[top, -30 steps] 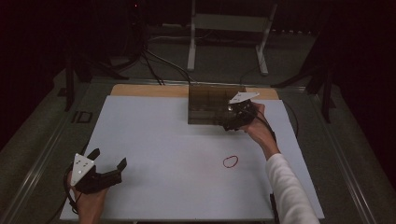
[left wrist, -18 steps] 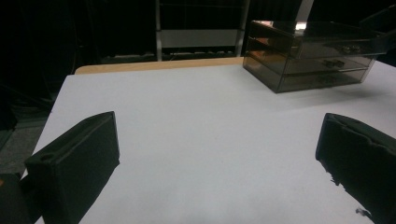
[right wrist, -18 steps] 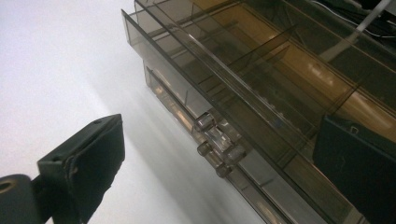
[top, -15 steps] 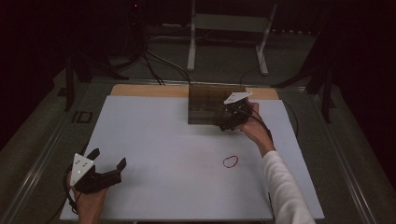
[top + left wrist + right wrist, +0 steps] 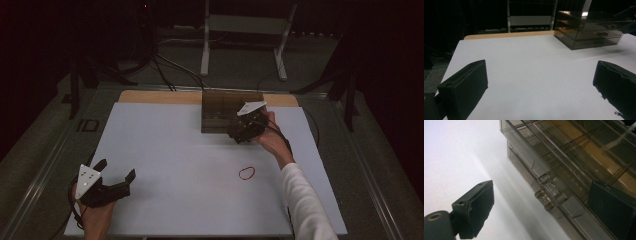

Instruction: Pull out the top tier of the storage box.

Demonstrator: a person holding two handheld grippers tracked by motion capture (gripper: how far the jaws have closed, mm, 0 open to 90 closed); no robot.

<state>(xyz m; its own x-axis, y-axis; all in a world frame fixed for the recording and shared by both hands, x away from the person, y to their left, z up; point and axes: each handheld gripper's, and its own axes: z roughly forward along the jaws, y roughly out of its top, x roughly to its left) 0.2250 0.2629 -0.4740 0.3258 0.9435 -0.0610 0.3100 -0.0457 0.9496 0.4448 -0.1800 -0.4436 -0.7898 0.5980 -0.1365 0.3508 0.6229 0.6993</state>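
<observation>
We see a white sheet (image 5: 175,150) covering the table, with a smoky clear drawer box (image 5: 220,112) standing near its far edge. At the near left corner, our left gripper (image 5: 116,175) rests low over the sheet in a hand, its 2 black jaws spread wide and holding nothing; in the left gripper view only bare white surface lies between them, and the drawer box (image 5: 589,30) stands well apart at upper right. Our right gripper (image 5: 239,134) sits at the front of the box, at its right end. In the right gripper view its 2 jaws are parted wide, 1 on either side of a clear drawer handle (image 5: 550,191), not closed on it. A small red rubber band (image 5: 246,173) lies on the sheet near the right forearm, well apart from both grippers.
</observation>
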